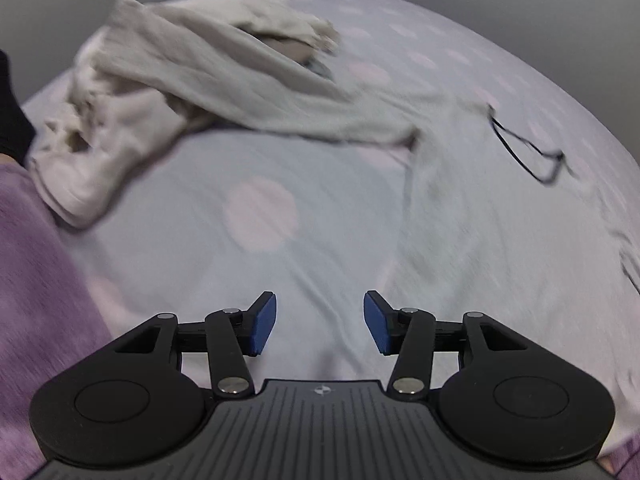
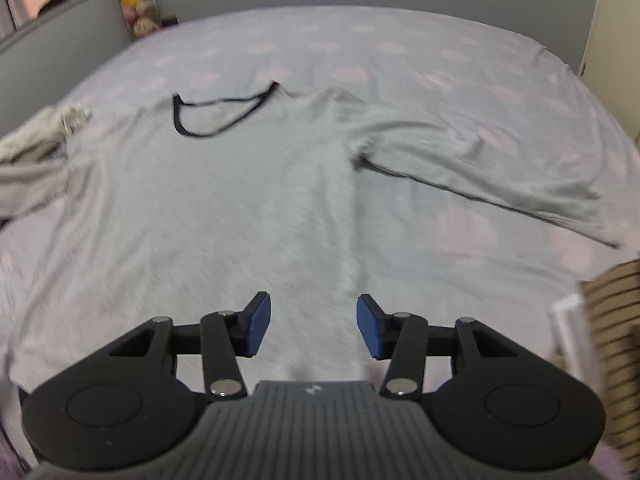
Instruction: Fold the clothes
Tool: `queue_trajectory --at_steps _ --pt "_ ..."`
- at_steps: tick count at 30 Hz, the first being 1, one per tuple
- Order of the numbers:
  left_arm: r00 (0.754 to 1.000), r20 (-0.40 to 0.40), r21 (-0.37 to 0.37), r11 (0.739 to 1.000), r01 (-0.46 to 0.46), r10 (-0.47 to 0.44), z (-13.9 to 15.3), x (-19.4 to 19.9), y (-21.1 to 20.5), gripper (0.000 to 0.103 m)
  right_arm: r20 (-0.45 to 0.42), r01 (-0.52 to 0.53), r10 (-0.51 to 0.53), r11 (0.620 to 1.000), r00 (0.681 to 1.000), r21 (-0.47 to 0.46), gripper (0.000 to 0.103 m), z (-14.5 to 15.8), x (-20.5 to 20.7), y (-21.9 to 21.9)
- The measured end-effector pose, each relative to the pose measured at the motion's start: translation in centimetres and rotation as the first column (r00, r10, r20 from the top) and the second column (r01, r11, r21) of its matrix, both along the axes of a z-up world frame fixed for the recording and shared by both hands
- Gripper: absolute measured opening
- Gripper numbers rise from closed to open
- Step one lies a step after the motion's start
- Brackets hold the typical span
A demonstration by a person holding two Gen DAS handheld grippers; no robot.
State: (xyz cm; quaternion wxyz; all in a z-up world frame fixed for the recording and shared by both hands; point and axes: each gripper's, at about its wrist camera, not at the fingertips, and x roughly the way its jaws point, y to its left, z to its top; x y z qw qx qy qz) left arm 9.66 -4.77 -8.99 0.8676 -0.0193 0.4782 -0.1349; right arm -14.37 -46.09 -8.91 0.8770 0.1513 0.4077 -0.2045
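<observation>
Folding has not begun, judging by how the grey long-sleeved shirt lies: it is spread flat on the bed, its dark-trimmed neckline toward the far side and its hem toward the camera, with one sleeve stretched out to the right and no crease or fold-over visible in the body. The spreading looks finished; the sleeves and body are left to fold.

Both tools are empty. The left gripper hangs over bare sheet just left of the shirt's edge, its jaws standing apart with nothing between the blue pads. The right gripper hangs over the lower part of the shirt's body, its jaws likewise parted and clear of the cloth.

Beside the shirt on the left sits a crumpled cream garment, bunched and unfolded, so it too seems to be waiting. It lies on or against the shirt's left sleeve; blur keeps me from telling which. That would need shifting before the left side can be folded cleanly. A purple blanket shows at the near left edge, and a striped fabric at the right edge, both clear of the shirt.
</observation>
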Motion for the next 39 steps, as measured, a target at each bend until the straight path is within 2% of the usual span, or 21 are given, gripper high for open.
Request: queue_trajectory --at_steps 4,7,13,18,21,24,27,30,32,34,36,37,39 --pt "0.993 0.060 -0.017 0.995 -0.096 0.097 0.0 1.8 2.0 0.046 0.096 -0.007 0.013 0.998 0.995 -0.054 0.051 -1.0 1.7 2.3" --pt "0.983 0.104 -0.030 0.988 -0.152 0.154 -0.1 3.2 3.3 0.046 0.136 -0.034 0.045 0.996 0.990 -0.080 0.052 -2.1 2.4 3.5" --pt "0.950 0.237 0.010 0.978 -0.210 0.202 0.4 6.5 5.7 0.046 0.081 -0.053 0.059 0.996 0.995 -0.078 0.055 -4.1 3.5 3.9" --pt "0.906 0.339 0.048 0.958 -0.284 0.252 1.6 10.4 8.2 0.046 0.031 -0.051 0.052 0.998 0.998 -0.044 0.058 -5.4 4.2 3.7" --pt "0.892 0.385 0.078 0.955 -0.287 0.237 2.6 13.0 9.4 0.051 0.023 -0.050 0.051 0.998 0.998 -0.043 0.058 -5.7 4.4 3.7" --pt "0.884 0.419 0.102 0.956 -0.275 0.209 3.4 15.8 10.3 0.052 0.008 -0.052 0.053 0.998 0.999 -0.033 0.058 -6.0 4.6 3.7" --pt "0.882 0.431 0.107 0.959 -0.261 0.192 3.6 18.1 11.0 0.052 -0.008 -0.055 0.055 0.998 0.998 -0.029 0.058 -6.3 4.9 3.6" --pt "0.892 0.425 0.148 0.960 -0.237 0.155 2.9 20.1 11.0 0.052 -0.013 -0.057 0.056 0.998 0.998 -0.037 0.058 -6.4 4.9 3.7" --pt "0.901 0.413 0.158 0.963 -0.216 0.134 2.3 20.7 10.8 0.047 -0.015 -0.058 0.057 0.997 0.998 -0.043 0.058 -6.4 5.0 3.8" --pt "0.908 0.403 0.164 0.967 -0.193 0.113 1.8 21.1 10.6 0.015 -0.021 -0.057 0.057 0.997 0.998 -0.044 0.058 -6.5 5.1 3.8" --pt "0.901 0.419 0.160 0.968 -0.191 0.109 2.1 20.7 10.5 0.008 -0.027 -0.058 0.057 0.997 0.998 -0.046 0.058 -6.5 5.2 3.8" --pt "0.896 0.430 0.158 0.968 -0.193 0.109 2.3 20.4 10.5 0.001 -0.030 -0.059 0.057 0.997 0.998 -0.047 0.058 -6.6 5.2 3.8" --pt "0.893 0.439 0.125 0.977 -0.176 0.104 3.3 19.6 10.3 0.001 -0.032 -0.063 0.061 0.997 0.998 -0.048 0.058 -6.6 5.3 3.8"
